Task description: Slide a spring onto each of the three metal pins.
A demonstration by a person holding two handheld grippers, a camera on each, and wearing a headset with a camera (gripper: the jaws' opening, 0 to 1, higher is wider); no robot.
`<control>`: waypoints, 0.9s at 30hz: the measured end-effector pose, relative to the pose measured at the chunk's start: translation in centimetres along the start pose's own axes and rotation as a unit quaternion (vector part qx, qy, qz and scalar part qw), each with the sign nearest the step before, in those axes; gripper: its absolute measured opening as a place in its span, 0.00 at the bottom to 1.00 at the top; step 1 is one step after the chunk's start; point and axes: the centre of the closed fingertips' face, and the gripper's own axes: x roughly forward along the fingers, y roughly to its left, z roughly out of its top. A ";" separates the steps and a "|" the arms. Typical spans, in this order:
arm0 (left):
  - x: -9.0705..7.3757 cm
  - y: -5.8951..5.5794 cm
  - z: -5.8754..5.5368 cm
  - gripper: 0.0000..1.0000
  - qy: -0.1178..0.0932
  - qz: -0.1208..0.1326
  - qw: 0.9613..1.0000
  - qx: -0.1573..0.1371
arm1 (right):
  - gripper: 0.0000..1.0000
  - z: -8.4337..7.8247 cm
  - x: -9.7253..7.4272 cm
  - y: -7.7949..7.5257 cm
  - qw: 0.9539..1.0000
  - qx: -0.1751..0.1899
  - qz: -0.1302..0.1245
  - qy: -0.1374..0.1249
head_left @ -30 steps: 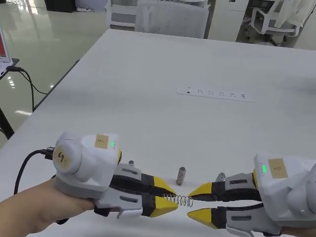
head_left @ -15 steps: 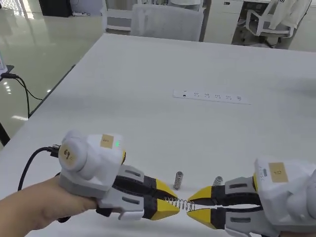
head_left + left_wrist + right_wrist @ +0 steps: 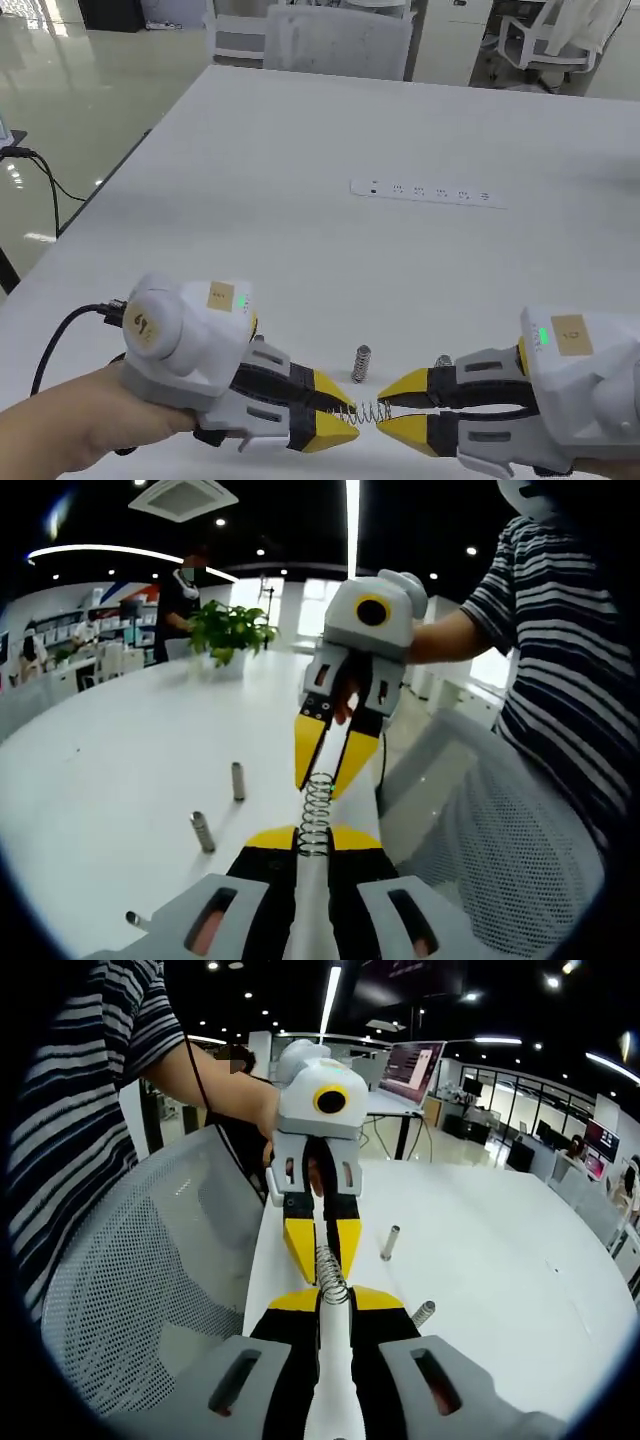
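Just above the worktop point(image 3: 300, 230), a wire spring point(image 3: 368, 411) is clamped at each end by the left tool point(image 3: 345, 418) and right tool point(image 3: 385, 420). Judged light and easily kinked, it is best gripped at an end coil.

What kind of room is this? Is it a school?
Probably not a school. It looks like a big open office or lab: a long white table with a power strip on it, office chairs behind it, and a potted plant.
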 end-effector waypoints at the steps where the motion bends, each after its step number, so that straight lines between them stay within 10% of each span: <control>1: 0.0 0.0 0.0 0.03 0.001 0.001 1.000 0.002 | 0.07 0.2 0.0 0.0 1.000 -0.004 0.001 -0.001; 27: 1.2 -0.4 -0.3 0.03 0.009 0.007 1.000 0.017 | 0.08 3.8 1.3 0.7 0.998 -0.061 0.007 -0.033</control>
